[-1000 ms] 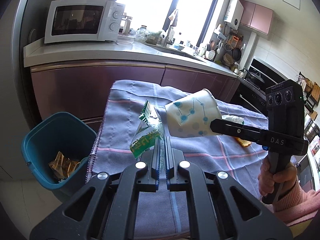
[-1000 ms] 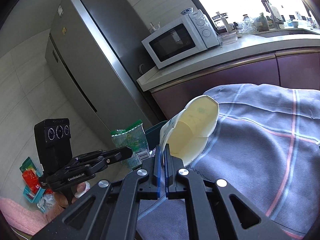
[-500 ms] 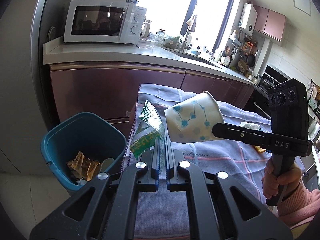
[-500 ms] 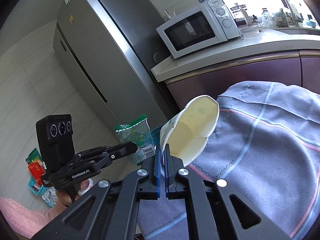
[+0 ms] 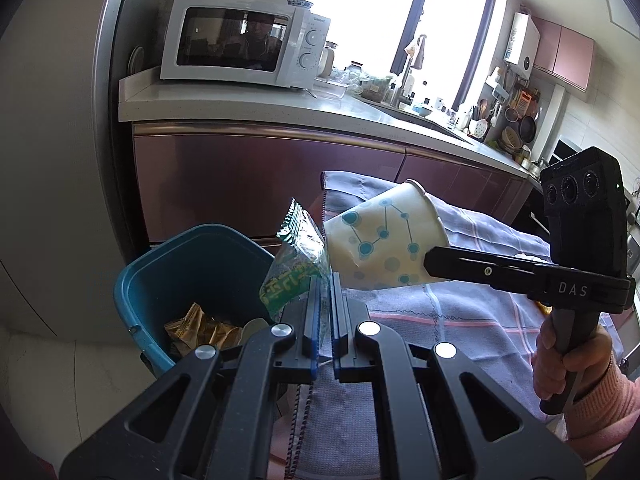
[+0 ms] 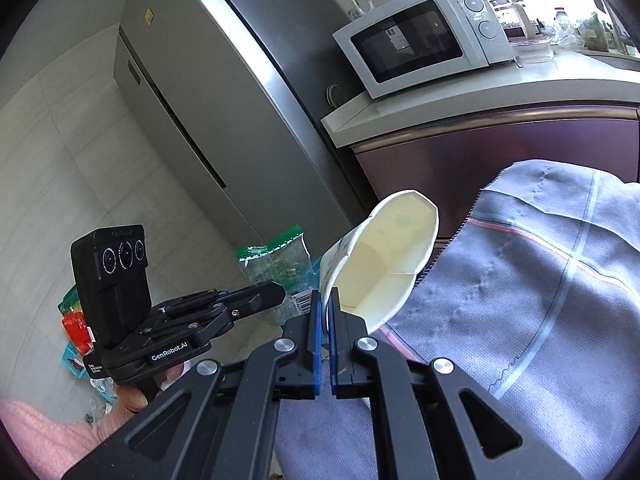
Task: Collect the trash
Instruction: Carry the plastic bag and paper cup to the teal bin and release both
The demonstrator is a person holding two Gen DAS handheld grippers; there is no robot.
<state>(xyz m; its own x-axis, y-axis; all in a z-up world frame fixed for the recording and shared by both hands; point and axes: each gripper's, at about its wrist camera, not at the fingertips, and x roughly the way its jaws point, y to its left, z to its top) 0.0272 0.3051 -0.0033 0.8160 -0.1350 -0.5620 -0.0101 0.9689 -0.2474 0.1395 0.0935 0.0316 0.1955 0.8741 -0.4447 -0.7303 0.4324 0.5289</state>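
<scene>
Kitchen bin (image 5: 192, 264) near left tool's (image 5: 325, 280) wrapper (image 5: 294, 264).

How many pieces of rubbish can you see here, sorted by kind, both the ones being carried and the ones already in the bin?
Paper cup, pinched by the right gripper: 1
Green snack wrapper, pinched by the left gripper: 1
Golden crumpled wrapper in the blue bin: 1
Total: 3

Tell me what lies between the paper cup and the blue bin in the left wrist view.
The green wrapper, pinched in the left claw, hangs between the paper cup and the blue bin.
</scene>
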